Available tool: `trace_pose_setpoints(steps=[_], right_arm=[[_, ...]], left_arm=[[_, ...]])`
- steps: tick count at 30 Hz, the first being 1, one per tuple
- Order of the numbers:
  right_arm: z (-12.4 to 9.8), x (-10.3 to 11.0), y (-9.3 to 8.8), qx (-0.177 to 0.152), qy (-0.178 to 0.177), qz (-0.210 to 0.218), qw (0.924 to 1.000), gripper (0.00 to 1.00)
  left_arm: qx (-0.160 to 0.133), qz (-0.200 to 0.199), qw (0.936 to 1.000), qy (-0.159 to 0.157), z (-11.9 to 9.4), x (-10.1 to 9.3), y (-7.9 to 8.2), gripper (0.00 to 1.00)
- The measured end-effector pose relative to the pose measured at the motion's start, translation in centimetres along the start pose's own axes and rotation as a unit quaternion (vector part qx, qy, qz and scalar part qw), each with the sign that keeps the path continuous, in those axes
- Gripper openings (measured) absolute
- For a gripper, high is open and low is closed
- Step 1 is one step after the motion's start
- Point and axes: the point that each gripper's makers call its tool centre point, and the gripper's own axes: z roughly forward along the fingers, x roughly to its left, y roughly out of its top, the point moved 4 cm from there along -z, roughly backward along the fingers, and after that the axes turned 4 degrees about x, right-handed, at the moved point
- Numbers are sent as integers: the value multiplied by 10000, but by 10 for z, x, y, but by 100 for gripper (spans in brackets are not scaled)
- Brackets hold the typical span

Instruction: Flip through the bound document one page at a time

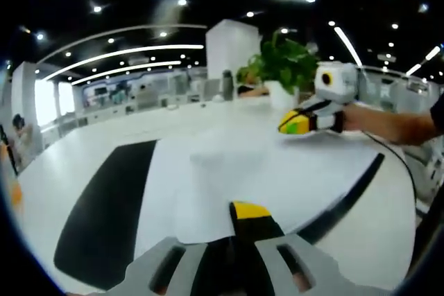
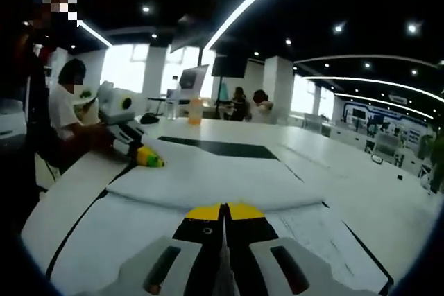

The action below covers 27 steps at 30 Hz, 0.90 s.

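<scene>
The bound document (image 1: 229,164) lies open on a white table, its pages white and a black cover strip (image 1: 347,199) showing at its right edge. My left gripper (image 1: 250,211) is shut, its yellow tip lying on the near edge of the page. My right gripper (image 1: 295,123), held by a hand, sits at the far right corner of the page. In the right gripper view the top page (image 2: 208,175) rises in a low hump just past my right gripper (image 2: 223,211), which is shut on its edge. The left gripper (image 2: 149,159) touches the hump's far left corner.
A black mat (image 1: 104,220) lies left of the document. A potted plant (image 1: 284,60) stands at the table's far side, and an orange bottle (image 2: 195,111) at the other end. People sit beyond the table (image 2: 246,105), one close at the left (image 2: 66,112).
</scene>
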Motion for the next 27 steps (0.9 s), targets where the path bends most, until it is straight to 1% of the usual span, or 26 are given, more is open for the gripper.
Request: trace_pose_setpoints(steps=[1, 5, 10, 14, 17, 21, 27], right_arm=[[3, 1, 0, -7, 37, 62, 10000, 5], [10, 1, 0, 25, 62, 58, 10000, 5], [18, 0, 4, 19, 99, 64, 9999, 5], [25, 0, 1, 107, 128, 61, 9998, 4], [29, 2, -2, 196, 138, 29, 9997, 4], [31, 1, -1, 288, 148, 48, 9995, 4], [33, 1, 0, 345, 150, 70, 9993, 4]], left_arm=[[4, -1, 10000, -3, 0, 0, 0, 3], [12, 0, 10000, 0, 0, 0, 0, 3], [17, 1, 10000, 6, 0, 0, -1, 3], [18, 1, 10000, 5, 0, 0, -1, 3], [12, -8, 10000, 4, 0, 1, 0, 3], [-14, 2, 10000, 14, -1, 1, 0, 4], [-52, -21, 10000, 46, -2, 2, 2, 6]])
